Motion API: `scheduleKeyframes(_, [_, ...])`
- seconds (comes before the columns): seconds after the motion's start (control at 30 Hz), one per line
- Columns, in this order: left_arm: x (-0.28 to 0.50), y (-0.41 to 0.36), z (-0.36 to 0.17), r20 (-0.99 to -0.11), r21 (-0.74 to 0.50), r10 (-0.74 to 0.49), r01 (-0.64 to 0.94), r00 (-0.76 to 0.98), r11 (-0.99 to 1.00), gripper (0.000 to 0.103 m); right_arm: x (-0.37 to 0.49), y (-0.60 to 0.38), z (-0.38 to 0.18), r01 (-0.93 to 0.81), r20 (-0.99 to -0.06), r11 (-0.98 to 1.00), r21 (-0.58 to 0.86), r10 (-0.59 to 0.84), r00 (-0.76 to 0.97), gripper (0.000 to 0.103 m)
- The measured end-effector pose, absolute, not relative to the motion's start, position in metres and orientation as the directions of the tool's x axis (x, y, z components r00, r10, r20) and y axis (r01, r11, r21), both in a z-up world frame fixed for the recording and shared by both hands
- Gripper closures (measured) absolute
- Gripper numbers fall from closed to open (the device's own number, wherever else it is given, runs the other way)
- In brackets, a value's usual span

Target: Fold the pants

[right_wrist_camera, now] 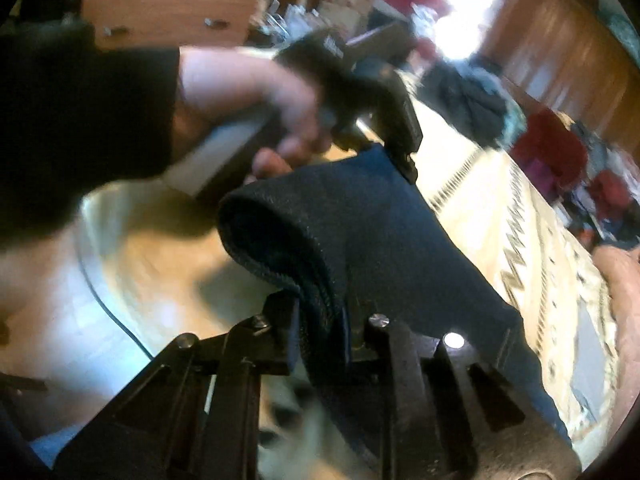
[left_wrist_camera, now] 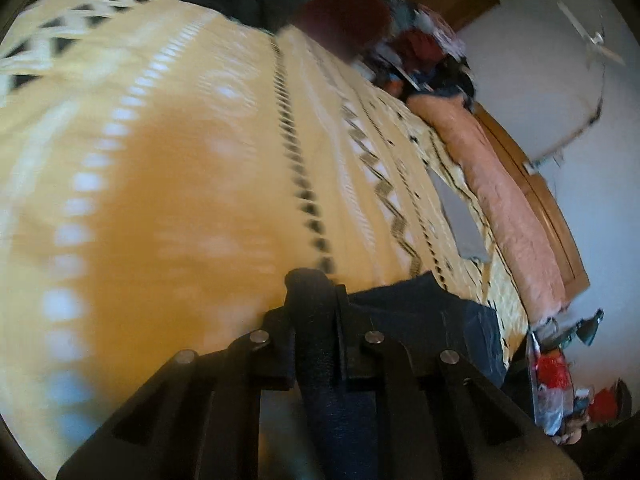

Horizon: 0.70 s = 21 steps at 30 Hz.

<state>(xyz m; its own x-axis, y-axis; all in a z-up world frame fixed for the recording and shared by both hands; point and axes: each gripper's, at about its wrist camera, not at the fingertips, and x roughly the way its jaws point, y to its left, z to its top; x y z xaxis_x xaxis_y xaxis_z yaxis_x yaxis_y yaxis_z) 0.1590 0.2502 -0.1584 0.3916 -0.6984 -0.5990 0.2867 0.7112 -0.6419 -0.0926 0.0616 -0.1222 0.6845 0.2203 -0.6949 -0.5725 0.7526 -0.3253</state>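
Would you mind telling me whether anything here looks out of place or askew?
Nothing looks damaged or spilled. The dark pants hang clamped in both tools, left tool and right tool. Clothes lie heaped at the bedspread's far end.

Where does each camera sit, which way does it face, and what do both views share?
Left wrist: on the left gripper, facing across the yellow bedspread toward the headboard; only its fingers show.
Right wrist: on the right gripper, facing the left gripper and the left hand holding it, dresser behind.
Shared: dark pants clamped by both grippers.
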Motion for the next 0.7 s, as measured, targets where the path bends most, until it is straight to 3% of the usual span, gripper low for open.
scheduleKeyframes(0.13, [0.148, 0.267, -0.142, -0.63, -0.598, -0.656, 0.278, 0.417, 0.751, 0.088, -0.094, 0.063, -0.114, -0.585, -0.699, 0.785, -0.205, 0.301, 0.649, 0.086])
scheduleKeyframes(0.3, [0.141, 0.221, -0.085, -0.566, -0.585, -0.685, 0.362, 0.459, 0.726, 0.089, -0.102, -0.005, -0.076, -0.52, -0.64, 0.854, -0.023, 0.387, 0.664, 0.087])
scheduleKeyframes(0.5, [0.134, 0.103, -0.011, -0.507, -0.539, -0.761, 0.541, 0.404, 0.646, 0.089, -0.116, -0.131, -0.041, -0.367, -0.563, 0.886, 0.283, 0.464, 0.684, 0.087])
scheduleKeyframes(0.7, [0.122, -0.068, -0.005, -0.567, -0.471, -0.786, 0.685, 0.247, 0.555, 0.089, -0.134, -0.259, -0.062, -0.163, -0.535, 0.826, 0.54, 0.486, 0.691, 0.087])
